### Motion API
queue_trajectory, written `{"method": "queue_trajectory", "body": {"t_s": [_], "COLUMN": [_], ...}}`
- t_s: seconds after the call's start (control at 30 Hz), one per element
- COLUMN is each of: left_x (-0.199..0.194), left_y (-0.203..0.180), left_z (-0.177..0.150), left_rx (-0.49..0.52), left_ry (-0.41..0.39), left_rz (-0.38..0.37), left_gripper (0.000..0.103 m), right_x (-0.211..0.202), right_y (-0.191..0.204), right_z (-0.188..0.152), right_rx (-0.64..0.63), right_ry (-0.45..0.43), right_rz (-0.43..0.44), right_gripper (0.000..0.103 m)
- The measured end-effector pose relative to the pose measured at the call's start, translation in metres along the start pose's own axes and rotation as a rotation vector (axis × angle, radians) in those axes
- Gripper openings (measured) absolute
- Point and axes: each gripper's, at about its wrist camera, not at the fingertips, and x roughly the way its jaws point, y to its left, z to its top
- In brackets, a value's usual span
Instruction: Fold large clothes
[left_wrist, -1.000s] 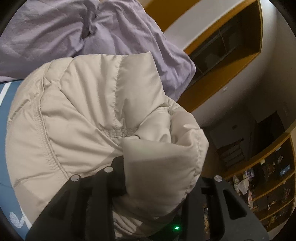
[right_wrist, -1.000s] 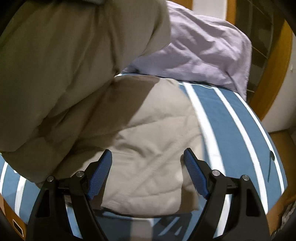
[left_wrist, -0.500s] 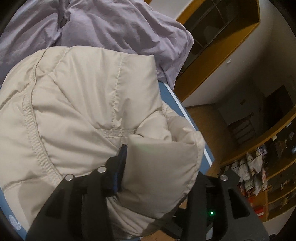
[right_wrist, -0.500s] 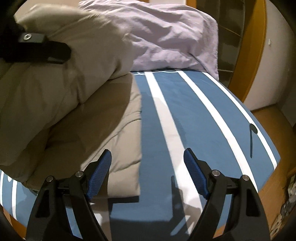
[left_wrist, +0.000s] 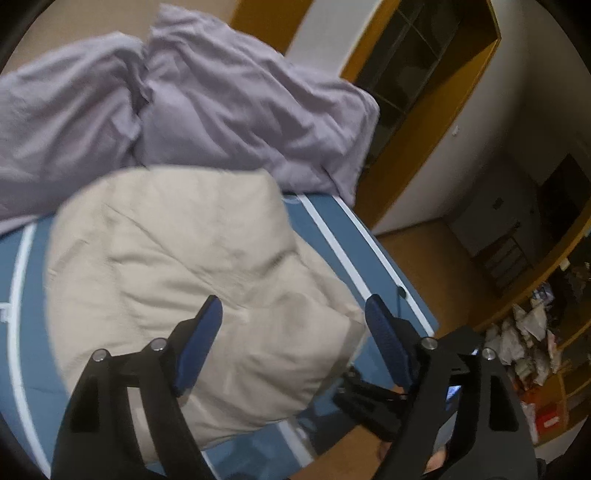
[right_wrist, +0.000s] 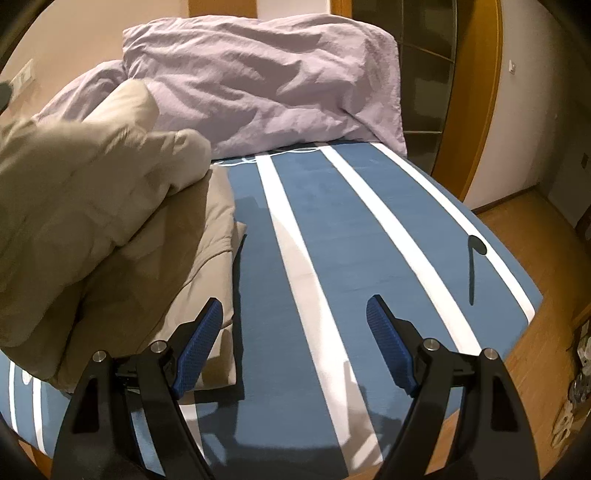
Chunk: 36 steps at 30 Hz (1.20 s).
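Observation:
A beige puffy jacket (left_wrist: 192, 266) lies folded over itself on the blue bed with white stripes (left_wrist: 332, 236). It also shows in the right wrist view (right_wrist: 92, 221) at the left, its upper layer bulging over the lower one. My left gripper (left_wrist: 293, 328) is open and empty, just above the jacket's near edge. My right gripper (right_wrist: 293, 332) is open and empty over the bare striped bed cover (right_wrist: 332, 229), to the right of the jacket. The right gripper's body shows in the left wrist view (left_wrist: 373, 402), low near the bed's edge.
A crumpled lilac duvet (right_wrist: 266, 85) lies piled at the head of the bed. A wooden door frame with a dark glass panel (right_wrist: 469, 110) stands to the right. The wooden floor (left_wrist: 436, 266) lies beyond the bed's edge. Cluttered shelves (left_wrist: 535, 332) are at the far right.
My left gripper has let go of the jacket fold and opened; the fold now lies on the jacket. My right gripper has shifted right, off the jacket and over the bare bed cover.

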Motion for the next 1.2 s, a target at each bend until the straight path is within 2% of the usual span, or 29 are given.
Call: {"method": "queue_trajectory", "body": {"t_s": [0.13,0.23,0.4,0.47,0.57,0.8,0.9,1.0,1.07,1.2], "left_x": [-0.022,-0.032,-0.029,-0.023,-0.009,0.012,0.023,0.035,0.041,0.049], "left_y": [0.024,0.057,0.116,0.131,0.138,0.118,0.111,0.104,0.099,0.092], "left_z": [0.006,0.007,0.001,-0.006,-0.019,-0.027,-0.028,-0.026,-0.027,-0.028], "left_rx": [-0.034,-0.074,-0.203,-0.239,-0.254,-0.163,-0.139,-0.115,-0.100,-0.073], "left_ry": [-0.041,-0.061,-0.028,0.003,0.041,0.056,0.063,0.067,0.068,0.071], "left_rz": [0.086,0.195,0.320,0.343,0.328,0.346,0.353,0.361,0.364,0.375], "left_gripper": [0.080,0.080,0.080,0.078,0.079,0.079,0.079,0.079,0.079,0.079], "right_x": [-0.004,-0.010,-0.013,-0.014,-0.016,-0.027,-0.031,-0.033,-0.032,-0.027], "right_y": [-0.002,-0.003,-0.005,-0.006,-0.008,-0.006,-0.003,0.002,0.008,0.031], "right_z": [0.003,0.004,0.012,0.016,0.025,0.047,0.055,0.062,0.064,0.063], "right_rx": [0.016,0.022,0.040,0.053,0.073,0.085,0.089,0.086,0.080,0.029], "right_ry": [-0.008,-0.018,-0.031,-0.034,-0.039,-0.061,-0.069,-0.064,-0.057,-0.029], "right_rz": [0.001,0.005,0.021,0.027,0.033,0.071,0.097,0.143,0.179,0.251], "right_gripper": [0.082,0.082,0.082,0.082,0.081,0.072,0.067,0.054,0.041,0.027]}}
